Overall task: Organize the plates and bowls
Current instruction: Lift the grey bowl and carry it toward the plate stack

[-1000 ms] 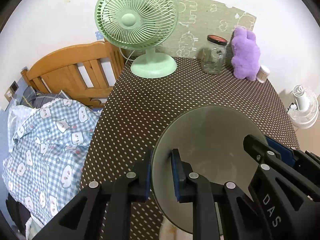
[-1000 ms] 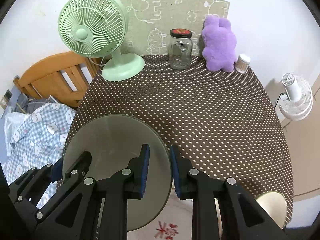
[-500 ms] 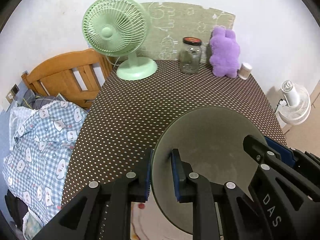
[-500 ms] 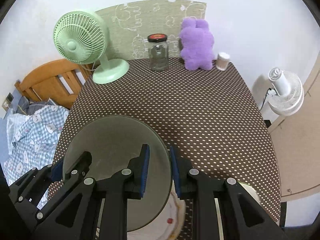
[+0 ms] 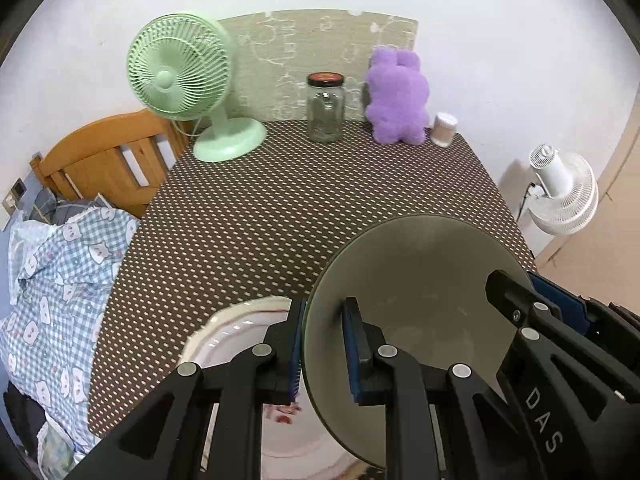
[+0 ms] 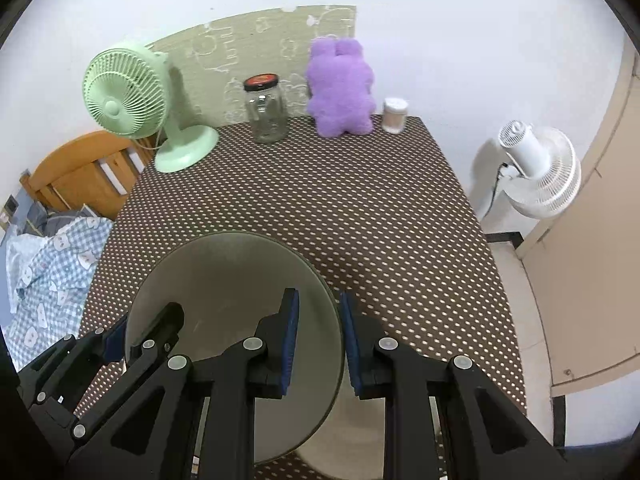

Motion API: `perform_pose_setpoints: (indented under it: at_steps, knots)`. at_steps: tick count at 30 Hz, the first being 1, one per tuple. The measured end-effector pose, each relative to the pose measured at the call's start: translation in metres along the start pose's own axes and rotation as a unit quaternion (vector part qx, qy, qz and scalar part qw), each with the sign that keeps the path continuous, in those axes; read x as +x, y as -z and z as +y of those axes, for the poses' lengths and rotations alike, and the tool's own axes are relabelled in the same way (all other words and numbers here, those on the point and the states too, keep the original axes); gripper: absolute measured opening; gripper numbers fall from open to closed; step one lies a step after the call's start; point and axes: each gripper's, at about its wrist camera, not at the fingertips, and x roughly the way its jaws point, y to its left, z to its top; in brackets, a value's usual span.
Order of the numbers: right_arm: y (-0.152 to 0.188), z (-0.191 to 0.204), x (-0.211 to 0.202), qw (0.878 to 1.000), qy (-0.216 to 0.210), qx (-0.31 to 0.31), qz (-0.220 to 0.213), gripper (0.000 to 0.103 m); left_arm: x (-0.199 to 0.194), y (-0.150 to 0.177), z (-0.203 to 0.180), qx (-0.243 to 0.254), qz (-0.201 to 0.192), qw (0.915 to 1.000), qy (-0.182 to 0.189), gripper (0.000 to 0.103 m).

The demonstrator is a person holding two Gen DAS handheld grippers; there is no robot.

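Observation:
A grey-green round plate (image 5: 416, 280) is held in the air over the near part of the table, gripped on opposite rims by both grippers. My left gripper (image 5: 323, 350) is shut on its left rim. My right gripper (image 6: 319, 346) is shut on its right rim; the plate also shows in the right wrist view (image 6: 224, 280). Below it, a white plate with a red pattern (image 5: 236, 336) lies at the table's near edge. A pale beige dish (image 6: 340, 440) shows under the right gripper.
The brown dotted table (image 6: 320, 208) carries a green desk fan (image 5: 180, 80), a glass jar with a red lid (image 5: 325, 108), a purple plush toy (image 5: 396, 96) and a small white container (image 5: 445, 128) along its back. A bed lies left, a white floor fan (image 6: 536, 168) right.
Both grippers have pulled back toward the near table edge with the plate between them. The white patterned plate and the beige dish have come into view below.

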Motion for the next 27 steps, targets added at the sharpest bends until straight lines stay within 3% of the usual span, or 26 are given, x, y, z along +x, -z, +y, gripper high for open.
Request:
perform_pose_setpoints:
  at_steps: [14, 27]
  knots:
    - [0.024, -0.058, -0.001, 0.999, 0.023, 0.030, 0.016, 0.025, -0.002, 0.018, -0.052, 0.028, 0.018, 0.9992, 0.024, 0.015]
    - [0.041, -0.076, 0.015, 0.998, 0.030, 0.042, 0.048, 0.025, 0.016, 0.036, -0.068, 0.037, 0.054, 0.9974, 0.031, 0.015]
